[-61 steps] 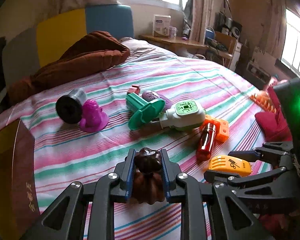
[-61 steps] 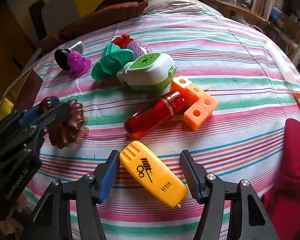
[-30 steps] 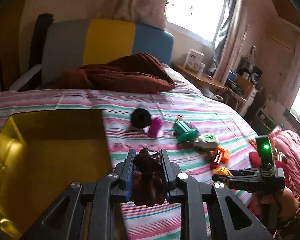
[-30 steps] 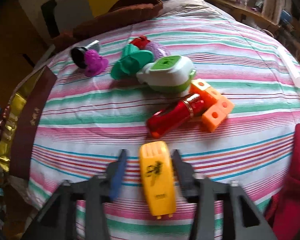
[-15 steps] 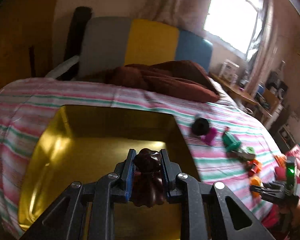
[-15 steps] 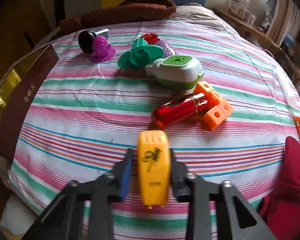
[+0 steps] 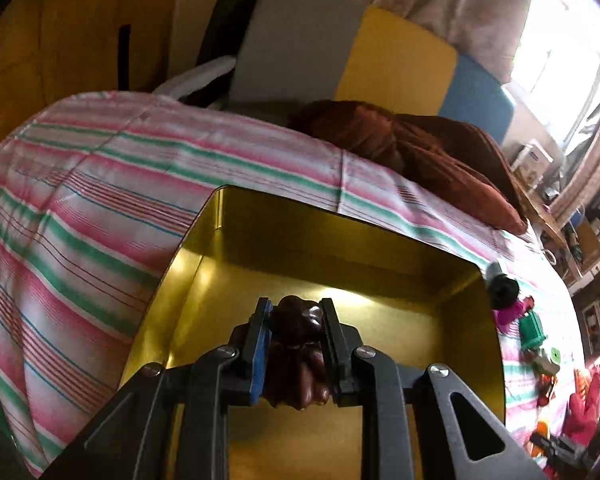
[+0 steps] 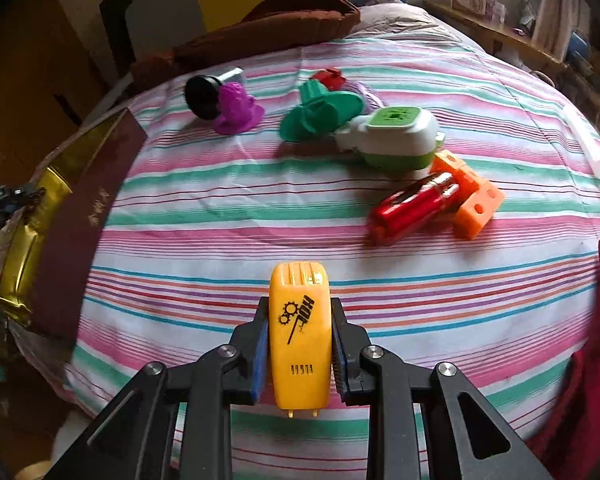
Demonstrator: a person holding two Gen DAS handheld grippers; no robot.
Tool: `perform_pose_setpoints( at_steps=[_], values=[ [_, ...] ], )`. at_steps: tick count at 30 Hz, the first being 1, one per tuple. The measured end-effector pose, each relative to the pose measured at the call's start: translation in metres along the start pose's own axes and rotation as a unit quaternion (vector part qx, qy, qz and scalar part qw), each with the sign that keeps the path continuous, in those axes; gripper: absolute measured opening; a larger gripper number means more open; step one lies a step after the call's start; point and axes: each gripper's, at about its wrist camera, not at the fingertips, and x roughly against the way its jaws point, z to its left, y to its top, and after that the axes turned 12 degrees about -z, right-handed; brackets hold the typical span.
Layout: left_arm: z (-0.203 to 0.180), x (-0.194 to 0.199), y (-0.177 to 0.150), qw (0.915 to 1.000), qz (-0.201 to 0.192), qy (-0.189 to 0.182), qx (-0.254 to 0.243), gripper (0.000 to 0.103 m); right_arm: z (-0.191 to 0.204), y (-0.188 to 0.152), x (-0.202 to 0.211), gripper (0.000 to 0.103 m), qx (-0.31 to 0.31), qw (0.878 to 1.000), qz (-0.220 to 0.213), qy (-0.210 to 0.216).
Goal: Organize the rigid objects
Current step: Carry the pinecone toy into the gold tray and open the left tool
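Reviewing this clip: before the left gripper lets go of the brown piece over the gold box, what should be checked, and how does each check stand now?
1. Left gripper shut on the brown molded piece: ok.
2. Piece held over the gold box interior, inside its walls: ok.
3. Box floor below bare where visible: ok.
4. Height above the box floor: cannot tell.
5. Right gripper shut on the yellow block, above the striped bedspread, away from the box: ok.

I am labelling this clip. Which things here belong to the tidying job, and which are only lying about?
Job: brown toy in left gripper, gold box, yellow block in right gripper, red cylinder, purple figure.

Lying about: brown blanket, striped bedspread.
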Motion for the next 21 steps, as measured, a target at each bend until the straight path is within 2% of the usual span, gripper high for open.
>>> perform_pose_setpoints(
  at_steps=[12,14,16,21],
  values=[
    [0.008,-0.037,0.022,0.9978,-0.023,0.058,-0.020,0.023,0.027,-0.006,0.006,0.026,-0.009,1.000,-0.011,0.019],
    [0.009,-0.036,0.023,0.9972,-0.035,0.060,-0.026,0.025,0.029,-0.007,0.005,0.026,-0.009,1.000,-0.009,0.017],
    [0.008,-0.032,0.024,0.9963,-0.047,0.064,-0.033,0.033,0.029,-0.007,0.004,0.026,-0.010,1.000,-0.008,0.017],
    [0.011,-0.019,0.023,0.9973,-0.050,0.050,-0.019,0.033,0.033,-0.009,0.001,0.026,-0.011,1.000,-0.005,0.019]
  ],
)
